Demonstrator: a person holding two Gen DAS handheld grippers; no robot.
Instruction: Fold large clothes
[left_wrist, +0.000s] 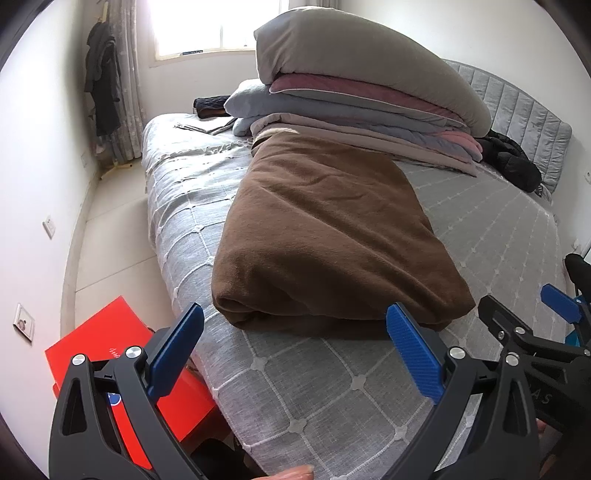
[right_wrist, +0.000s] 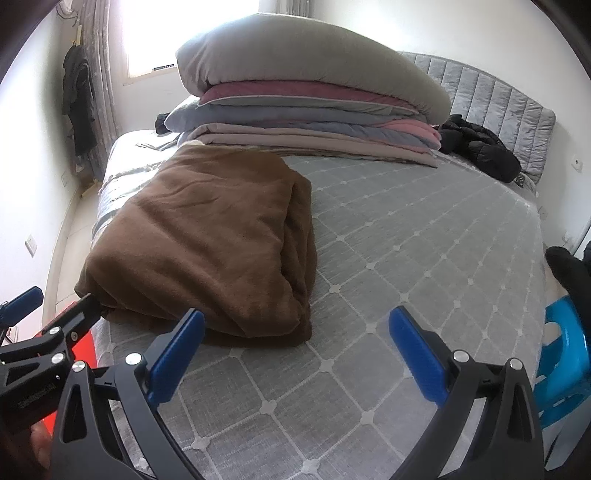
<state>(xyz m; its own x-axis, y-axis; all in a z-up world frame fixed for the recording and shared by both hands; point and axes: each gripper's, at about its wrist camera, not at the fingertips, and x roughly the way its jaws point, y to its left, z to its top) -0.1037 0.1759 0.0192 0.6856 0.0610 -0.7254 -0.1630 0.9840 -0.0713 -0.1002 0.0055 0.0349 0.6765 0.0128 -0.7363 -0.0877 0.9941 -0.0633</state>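
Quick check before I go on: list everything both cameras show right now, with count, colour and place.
blanket: one, brown, folded, on the bed's near left part.
bed: one, grey quilted cover, fills the middle.
stack of bedding: one pile, grey, pink and beige layers, far end of the bed.
jacket: one, black, by the headboard.
headboard: one, grey padded, far right.
box: one, red, on the floor left of the bed.
stool: one, blue, right of the bed.
hanging clothes: dark, by the window curtain.
left hand-held gripper: open, holding nothing, above the bed's near edge.
right hand-held gripper: open, holding nothing.
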